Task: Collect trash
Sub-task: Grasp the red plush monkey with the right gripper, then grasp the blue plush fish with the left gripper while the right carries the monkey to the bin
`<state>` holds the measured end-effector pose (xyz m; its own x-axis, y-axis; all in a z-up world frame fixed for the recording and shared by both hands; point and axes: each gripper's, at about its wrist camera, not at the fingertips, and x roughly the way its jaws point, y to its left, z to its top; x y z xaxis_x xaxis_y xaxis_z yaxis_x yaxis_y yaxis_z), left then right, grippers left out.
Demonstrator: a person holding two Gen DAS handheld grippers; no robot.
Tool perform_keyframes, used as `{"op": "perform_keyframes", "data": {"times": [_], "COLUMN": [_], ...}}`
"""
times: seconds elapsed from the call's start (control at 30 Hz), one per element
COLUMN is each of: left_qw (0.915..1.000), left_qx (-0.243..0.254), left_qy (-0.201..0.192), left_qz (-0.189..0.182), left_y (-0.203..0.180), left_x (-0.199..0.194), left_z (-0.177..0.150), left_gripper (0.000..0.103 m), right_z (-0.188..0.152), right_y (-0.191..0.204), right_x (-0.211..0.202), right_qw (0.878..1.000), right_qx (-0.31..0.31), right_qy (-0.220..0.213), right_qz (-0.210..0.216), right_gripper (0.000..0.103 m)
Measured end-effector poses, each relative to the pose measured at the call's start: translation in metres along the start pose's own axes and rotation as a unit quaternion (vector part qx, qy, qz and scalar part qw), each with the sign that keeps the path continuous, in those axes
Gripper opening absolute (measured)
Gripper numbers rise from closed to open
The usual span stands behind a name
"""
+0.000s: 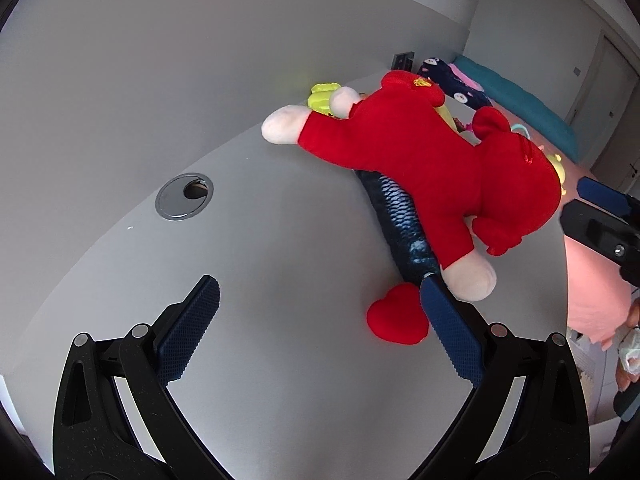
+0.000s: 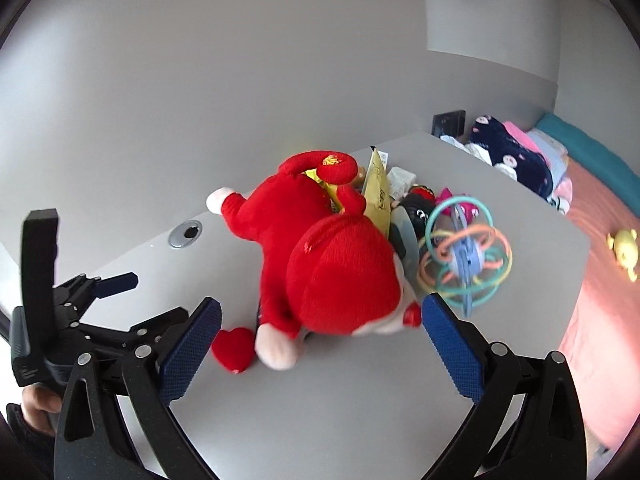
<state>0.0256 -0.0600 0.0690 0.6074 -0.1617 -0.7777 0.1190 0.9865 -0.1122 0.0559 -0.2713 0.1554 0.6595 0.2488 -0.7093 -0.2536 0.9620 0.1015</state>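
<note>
1. Hovering above the grey table [image 1: 280, 380], the left gripper [image 1: 320, 312] has its jaws spread wide and empty; its right finger tip lies just beside the red heart [image 1: 396, 316] and the pale foot of the red plush toy [image 1: 432, 168].
2. Right gripper [image 2: 320, 320]: jaws wide, nothing between them, tilted down at the table from the near edge, with the plush toy's head just ahead of the finger tips.
3. Left gripper as seen from the right wrist view [image 2: 116, 284]: low at the left, held by a hand [image 2: 38, 404] at the frame's lower edge.
4. Task items: a yellow wrapper [image 2: 378, 196] stands tilted against the plush toy's far side, its long axis running up and away toward the wall; crumpled white packaging [image 2: 402, 178] lies just behind it.
5. Ring rattle [image 2: 464, 252] sits right of the plush toy; a dark scaled item [image 1: 396, 216] lies under the toy, long axis diagonal.
6. Cable grommet [image 1: 184, 196] is set in the table, well left.
</note>
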Motion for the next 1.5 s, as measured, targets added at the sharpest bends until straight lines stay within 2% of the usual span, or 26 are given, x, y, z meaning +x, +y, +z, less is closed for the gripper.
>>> {"op": "perform_keyframes", "data": {"times": [0.1,0.23,0.33,0.43,0.53,0.7,0.8,1.0,1.27,1.33,1.37,1.4,1.43,1.5], "left_qw": [1.0000,0.9998,0.9994,0.9990,0.9989,0.9983,0.9979,0.9976,0.9951,0.9949,0.9962,0.9970,0.9964,0.9955], "left_qx": [-0.002,-0.010,-0.016,-0.019,-0.017,-0.011,-0.009,-0.012,-0.007,-0.015,-0.023,-0.036,-0.051,-0.067], "left_qy": [0.005,0.007,0.012,0.020,0.020,0.026,0.035,0.065,0.098,0.099,0.084,0.065,0.058,0.042], "left_qz": [-0.004,-0.016,-0.027,-0.034,-0.039,-0.052,-0.053,-0.023,0.012,0.005,-0.003,-0.019,-0.036,-0.052], "left_y": [-0.003,-0.004,-0.005,-0.008,-0.012,-0.024,-0.035,-0.056,-0.077,-0.072,-0.069,-0.065,-0.060,-0.054], "left_x": [0.006,0.012,0.018,0.026,0.029,0.036,0.049,0.083,0.132,0.133,0.130,0.127,0.124,0.118], "left_z": [0.004,0.009,0.015,0.017,0.020,0.024,0.031,0.048,0.061,0.060,0.058,0.058,0.056,0.058], "left_gripper": [0.097,0.097,0.097,0.097,0.097,0.097,0.097,0.097,0.097,0.097,0.089,0.056,0.042,0.029], "right_z": [0.006,0.010,0.010,0.009,0.017,0.037,0.049,0.065,0.068,0.066,0.065,0.064,0.062,0.060], "right_y": [0.001,-0.002,0.000,0.000,-0.010,-0.028,-0.036,-0.052,-0.076,-0.082,-0.085,-0.088,-0.091,-0.099], "right_x": [0.017,0.043,0.061,0.059,0.045,0.018,0.002,-0.029,-0.055,-0.058,-0.060,-0.061,-0.062,-0.062], "right_qw": [0.999,0.998,0.995,0.996,0.999,0.998,0.996,0.993,0.991,0.991,0.991,0.990,0.990,0.989], "right_qx": [-0.023,-0.025,-0.038,-0.034,0.003,0.057,0.075,0.098,0.106,0.107,0.108,0.110,0.114,0.121], "right_qy": [0.014,0.043,0.070,0.062,0.044,0.007,-0.013,-0.056,-0.075,-0.078,-0.080,-0.080,-0.080,-0.078], "right_qz": [-0.024,-0.037,-0.052,-0.052,-0.028,0.023,0.037,0.044,0.038,0.032,0.029,0.028,0.029,0.029], "right_gripper": [0.098,0.081,0.079,0.064,0.059,0.058,0.058,0.059,0.060,0.060,0.060,0.060,0.060,0.060]}}
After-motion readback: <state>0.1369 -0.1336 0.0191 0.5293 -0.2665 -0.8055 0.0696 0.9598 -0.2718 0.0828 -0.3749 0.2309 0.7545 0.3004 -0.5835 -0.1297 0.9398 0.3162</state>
